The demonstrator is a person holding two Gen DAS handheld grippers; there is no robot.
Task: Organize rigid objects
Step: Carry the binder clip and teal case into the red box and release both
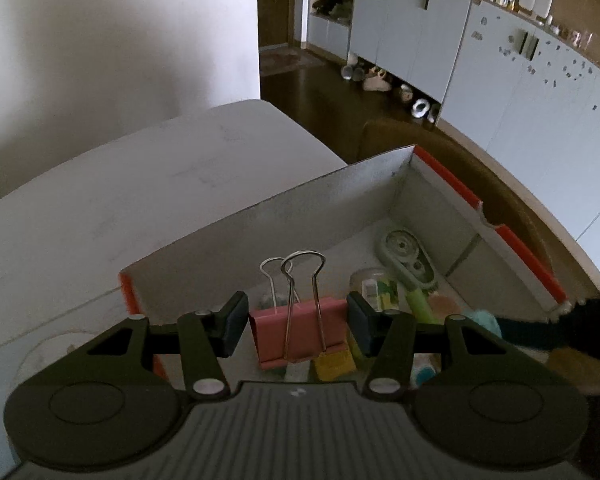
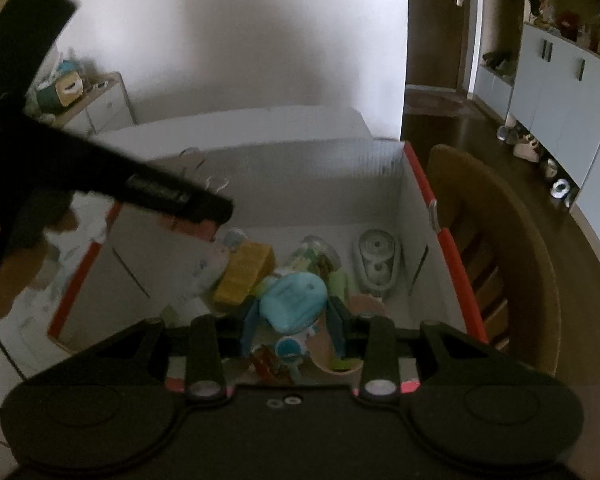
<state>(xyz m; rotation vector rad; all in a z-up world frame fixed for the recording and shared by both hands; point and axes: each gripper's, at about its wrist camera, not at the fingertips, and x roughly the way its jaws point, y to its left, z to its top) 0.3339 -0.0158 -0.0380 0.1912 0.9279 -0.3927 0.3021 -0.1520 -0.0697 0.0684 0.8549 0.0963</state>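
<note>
A white cardboard box (image 1: 340, 188) with orange-red rims sits on the white table (image 1: 100, 208). My left gripper (image 1: 297, 322) hovers over the box with a pink binder clip (image 1: 300, 330) between its fingers; a small gap shows on the left side, the right pad touches it. In the right wrist view the left gripper (image 2: 204, 210) reaches over the box's left part (image 2: 300, 168). My right gripper (image 2: 294, 320) is over the box, its fingers on both sides of a light blue plastic object (image 2: 294, 300). The box holds a correction tape (image 1: 406, 258), a yellow block (image 2: 244, 270) and a small jar (image 2: 314, 256).
A wooden chair (image 2: 500, 248) stands right of the box, beside the table's edge. Pale blue cabinets (image 1: 520, 92) line the far wall, with shoes (image 1: 376, 80) on the dark floor. A small side cabinet (image 2: 96, 104) with clutter stands at the back left.
</note>
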